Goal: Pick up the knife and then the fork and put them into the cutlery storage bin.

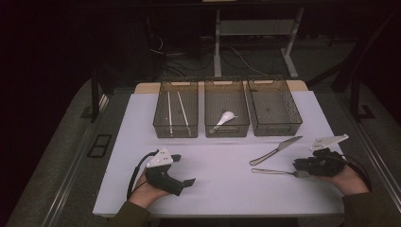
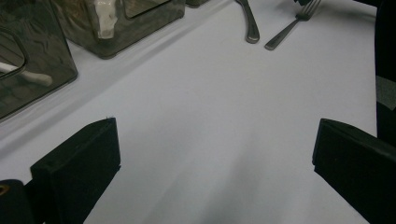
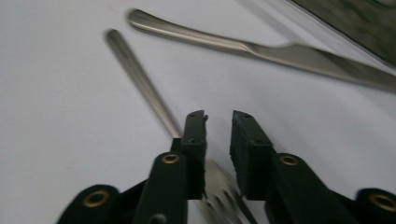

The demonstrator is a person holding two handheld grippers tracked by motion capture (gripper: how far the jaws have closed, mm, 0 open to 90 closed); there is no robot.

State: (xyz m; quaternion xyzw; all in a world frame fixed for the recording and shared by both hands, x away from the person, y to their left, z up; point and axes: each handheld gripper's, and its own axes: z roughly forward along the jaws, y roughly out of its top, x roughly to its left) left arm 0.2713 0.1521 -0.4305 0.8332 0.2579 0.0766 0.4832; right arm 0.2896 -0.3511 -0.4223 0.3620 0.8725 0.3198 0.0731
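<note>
The slim stainless-steel fork (image 1: 279,172) lies flat on the white table top (image 1: 222,165), just on the near side of the steel table knife (image 1: 275,150), its handle pointing away from the right gripper (image 1: 302,166) and its tines right at that gripper's tips. In the right gripper view the black jaws stand a little apart with a narrow gap between them, and the fork's head (image 3: 219,191) sits under and between them; the pads do not seem to press on it, though the picture is soft there and I would not swear to it. The left gripper (image 1: 185,182) rests well away from the fork, jaws wide apart over bare cloth. Beyond the knife stand three smoky clear plastic bins (image 1: 227,113). The fork looks light, rigid and smooth, so it will likely slide or pivot if pinched carelessly. Being so thin and flat on the cloth, it is best taken across the neck just behind the tines, edge to edge.
</note>
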